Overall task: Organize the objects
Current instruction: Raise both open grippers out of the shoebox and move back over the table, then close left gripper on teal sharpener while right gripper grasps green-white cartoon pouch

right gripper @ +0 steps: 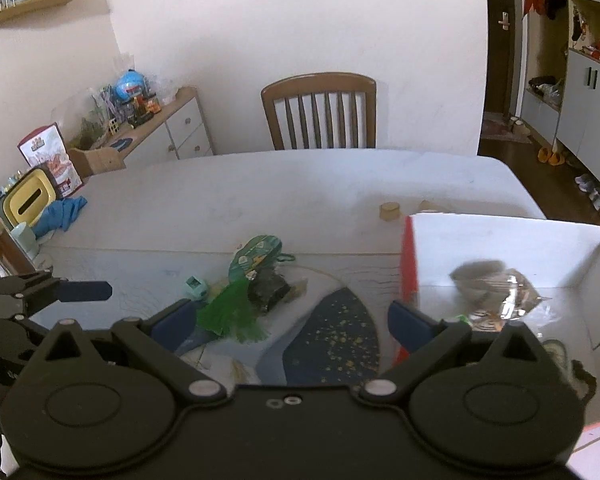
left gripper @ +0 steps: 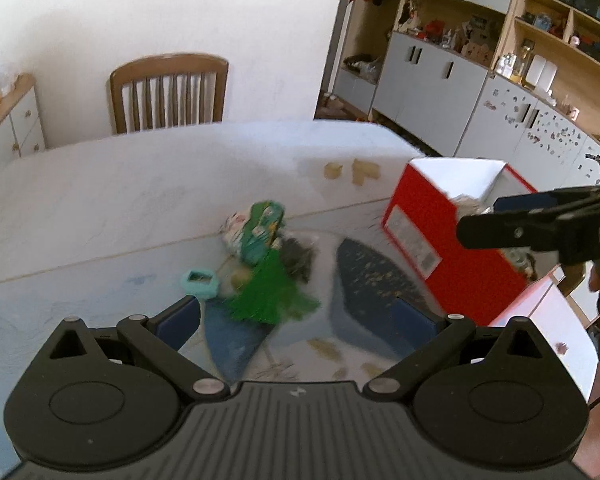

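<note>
- The red cardboard box with white inside (right gripper: 512,248) stands at the right of the frame on the white table (right gripper: 260,184); a clear crinkled plastic packet (right gripper: 500,296) lies in it.
- A pile of small items topped by a green fringed piece (right gripper: 232,312) lies at the centre, left of the box.
- The left gripper (left gripper: 300,312) hovers over the pile, fingers wide apart, empty.
- The right gripper (right gripper: 288,316) is also spread open, empty, at the box's left wall.

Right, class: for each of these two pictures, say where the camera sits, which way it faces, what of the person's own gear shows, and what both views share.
Left wrist view: sits on the left hand-held gripper, facing across the table at the toy pile; its open fingers show, and the right hand-held gripper enters from the right.
Right wrist view: sits on the right hand-held gripper, facing the same way, partly over the red box; the left one shows at left.
Shared: pile, box, wooden chair.
</note>
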{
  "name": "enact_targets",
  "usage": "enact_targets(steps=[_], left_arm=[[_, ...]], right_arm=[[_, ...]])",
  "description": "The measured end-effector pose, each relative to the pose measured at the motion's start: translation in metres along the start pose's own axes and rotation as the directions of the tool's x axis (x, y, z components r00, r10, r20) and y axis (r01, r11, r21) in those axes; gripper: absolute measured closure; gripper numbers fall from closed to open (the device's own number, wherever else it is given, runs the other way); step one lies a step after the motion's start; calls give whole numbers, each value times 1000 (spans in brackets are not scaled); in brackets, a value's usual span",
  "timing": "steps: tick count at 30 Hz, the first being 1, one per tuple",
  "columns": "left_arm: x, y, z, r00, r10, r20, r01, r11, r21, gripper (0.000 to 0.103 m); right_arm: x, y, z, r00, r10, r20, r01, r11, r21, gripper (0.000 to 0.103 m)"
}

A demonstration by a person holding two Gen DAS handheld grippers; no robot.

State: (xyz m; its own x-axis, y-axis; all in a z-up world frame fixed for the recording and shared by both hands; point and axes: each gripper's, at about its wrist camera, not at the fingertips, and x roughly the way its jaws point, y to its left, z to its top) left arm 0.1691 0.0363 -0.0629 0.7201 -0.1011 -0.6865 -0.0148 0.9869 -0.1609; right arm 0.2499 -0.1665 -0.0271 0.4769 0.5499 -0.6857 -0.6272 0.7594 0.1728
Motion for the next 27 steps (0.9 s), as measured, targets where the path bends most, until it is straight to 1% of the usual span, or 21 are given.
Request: enact_targets(steps=[4,8,12,19,22,27], left_arm=[[11,24,-2,1000,29,-10,-29,1000,-12,0],[26,43,1,999,53,-10,-53,999,-3,0],[44,59,3,998,64,-18,-64,998,-14,0],[76,90,3,996,83,-34,-84,996,-36,0],[86,99,3,995,100,-29,-101,994,-47,0],[102,106,3,994,95,-46,-96,994,-43,0]], right_arm=[[17,8,8,1000,-6,-21,6,1000,-6,1],[35,15,17,999,-13,-37,12,1000,-13,1],[56,23,24,998,-26,-53,24,999,-39,1],[94,27,40,995,-42,-93,41,999,-16,1],[110,32,44,992,-50,-112,46,998,-36,2],[137,36,47,987,-70,-146,62,996,-59,3]])
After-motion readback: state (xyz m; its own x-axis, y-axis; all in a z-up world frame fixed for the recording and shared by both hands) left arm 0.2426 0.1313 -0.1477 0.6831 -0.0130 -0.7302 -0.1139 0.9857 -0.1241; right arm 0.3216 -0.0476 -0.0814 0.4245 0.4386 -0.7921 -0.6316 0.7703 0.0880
